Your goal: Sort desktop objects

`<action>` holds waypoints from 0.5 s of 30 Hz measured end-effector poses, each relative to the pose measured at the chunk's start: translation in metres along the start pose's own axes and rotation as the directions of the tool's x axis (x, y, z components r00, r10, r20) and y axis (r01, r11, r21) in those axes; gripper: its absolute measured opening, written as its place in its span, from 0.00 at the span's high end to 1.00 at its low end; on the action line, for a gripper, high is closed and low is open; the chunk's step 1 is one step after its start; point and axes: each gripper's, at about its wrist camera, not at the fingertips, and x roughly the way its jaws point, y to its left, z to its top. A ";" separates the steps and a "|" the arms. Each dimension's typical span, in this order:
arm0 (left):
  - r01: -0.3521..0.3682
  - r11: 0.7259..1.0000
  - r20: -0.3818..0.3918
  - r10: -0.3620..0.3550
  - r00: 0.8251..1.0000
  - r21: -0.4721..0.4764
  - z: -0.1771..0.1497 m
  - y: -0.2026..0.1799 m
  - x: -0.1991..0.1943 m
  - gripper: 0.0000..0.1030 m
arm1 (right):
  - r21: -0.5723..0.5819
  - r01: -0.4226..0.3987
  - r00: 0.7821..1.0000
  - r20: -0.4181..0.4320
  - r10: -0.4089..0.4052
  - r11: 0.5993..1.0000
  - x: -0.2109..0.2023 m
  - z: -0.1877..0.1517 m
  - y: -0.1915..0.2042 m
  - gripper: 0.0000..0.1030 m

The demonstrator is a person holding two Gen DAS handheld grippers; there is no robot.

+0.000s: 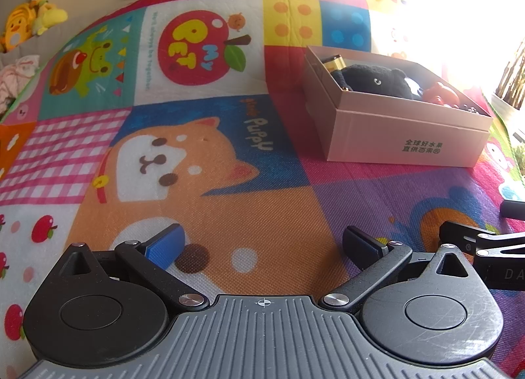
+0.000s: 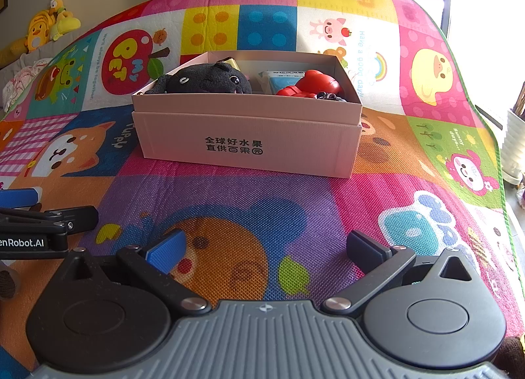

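A pink cardboard box (image 2: pixel 244 136) was seen on the play mat (image 2: pixel 229 189) straight ahead of the right gripper (image 2: pixel 265 252). A black plush toy (image 2: pixel 206 79), a red toy (image 2: pixel 311 84) and a light-blue packet (image 2: pixel 282 79) were held inside. The left gripper (image 1: pixel 262 244) and the right one were both spread wide, with nothing gripped.

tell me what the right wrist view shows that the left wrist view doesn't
Only the right wrist view shows the light blue packet inside the pink box, and the white ribbed planter past the mat's green edge.

Only the left wrist view shows the whole puppy picture on the mat; the window glare washes out its far right.

Both show the box holding the black plush and red toy, the yellow plush toys by the wall, and open, empty tongs: left, right.
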 end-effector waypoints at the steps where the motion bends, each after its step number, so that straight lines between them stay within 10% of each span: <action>1: 0.000 1.000 0.000 0.000 1.000 0.000 0.000 0.000 0.000 0.00 | 0.000 0.000 1.000 0.000 0.000 1.000 0.000 0.000 0.000 0.00; 15: 0.001 1.000 0.000 -0.001 1.000 0.000 0.000 -0.001 0.000 0.00 | 0.000 0.000 1.000 0.000 0.000 1.000 0.000 0.000 0.000 0.00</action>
